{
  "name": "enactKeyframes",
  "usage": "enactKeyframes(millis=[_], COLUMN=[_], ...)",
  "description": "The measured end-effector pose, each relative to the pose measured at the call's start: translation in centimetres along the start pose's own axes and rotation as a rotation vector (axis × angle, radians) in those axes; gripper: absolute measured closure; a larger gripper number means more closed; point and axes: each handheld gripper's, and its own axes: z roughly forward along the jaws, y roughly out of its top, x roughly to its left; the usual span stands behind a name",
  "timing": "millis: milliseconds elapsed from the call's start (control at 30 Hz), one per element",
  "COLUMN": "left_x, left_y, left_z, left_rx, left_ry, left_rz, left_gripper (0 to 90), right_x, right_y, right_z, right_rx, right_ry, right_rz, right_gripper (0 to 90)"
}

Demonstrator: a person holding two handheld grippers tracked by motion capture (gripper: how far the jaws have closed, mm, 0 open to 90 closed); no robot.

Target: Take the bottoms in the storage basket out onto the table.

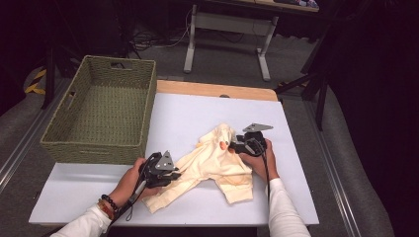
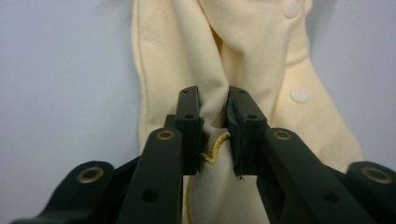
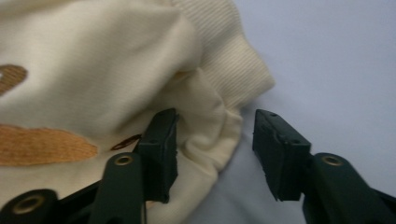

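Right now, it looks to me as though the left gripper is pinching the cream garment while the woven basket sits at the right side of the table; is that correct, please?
Not quite: the high view shows the woven basket at the left side of the table, not the right. The rest holds: the left gripper is pinching the cream garment.

One cream garment (image 1: 215, 165), one woven basket (image 1: 64, 136), two grippers.

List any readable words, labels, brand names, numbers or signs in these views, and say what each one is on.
None: no readable text.
The cream garment carries orange and brown embroidered shapes, cut off at the frame edge and not legible as letters.
The woven basket and the white table bear no markings.
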Motion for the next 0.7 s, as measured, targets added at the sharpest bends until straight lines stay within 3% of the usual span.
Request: enactKeyframes(millis=[33, 100, 133, 200, 233, 333, 367, 433, 600, 633, 700], left_x=[0.0, 0.1, 0.1, 0.3, 0.3, 0.1, 0.0, 0.0, 0.1, 0.3, 0.5], left_y=[0.0, 0.0, 0.0, -0.2, -0.2, -0.2, -0.2, -0.2, -0.2, -0.2, -0.3], left_z=[0.0, 0.0, -0.1, -0.2, -0.2, -0.8, -1.0, -1.6, -3.8, -4.3, -4.9], left_rx=[0.000, -0.001, -0.001, -0.012, -0.017, -0.039, -0.045, -0.071, -0.112, -0.121, -0.134], left_ry=[0.000, -0.010, -0.016, -0.029, -0.030, 0.007, 0.012, 0.032, 0.101, 0.117, 0.118], left_rz=[0.000, 0.003, 0.002, -0.004, -0.006, 0.000, -0.004, -0.009, 0.005, 0.006, -0.014], left_gripper=[78.7, 81.4, 81.4, 82.8, 83.6, 84.1, 84.3, 84.4, 84.6, 84.6, 84.6], right_x=[0.0, 0.5, 0.5, 0.7, 0.9, 0.9, 0.8, 0.8, -0.2, -0.4, -0.4], right_y=[0.0, 0.2, 0.2, 0.3, 0.2, 0.1, 0.0, 0.0, -0.2, -0.2, -0.2], right_z=[0.0, 0.3, 0.3, 0.1, 0.0, -0.1, -0.5, -0.7, -3.6, -5.0, -5.9], right_rx=[0.000, 0.009, 0.009, -0.001, -0.001, -0.013, -0.021, -0.030, -0.158, -0.213, -0.236], right_ry=[0.000, 0.015, 0.015, 0.006, -0.027, -0.042, -0.081, -0.097, -0.197, -0.231, -0.241], right_rz=[0.000, -0.028, -0.028, -0.030, -0.040, -0.038, -0.045, -0.043, 0.012, 0.025, 0.028], right_gripper=[52.0, 66.5, 66.5, 81.8, 87.6, 88.5, 88.7, 88.7, 88.9, 89.1, 89.0])
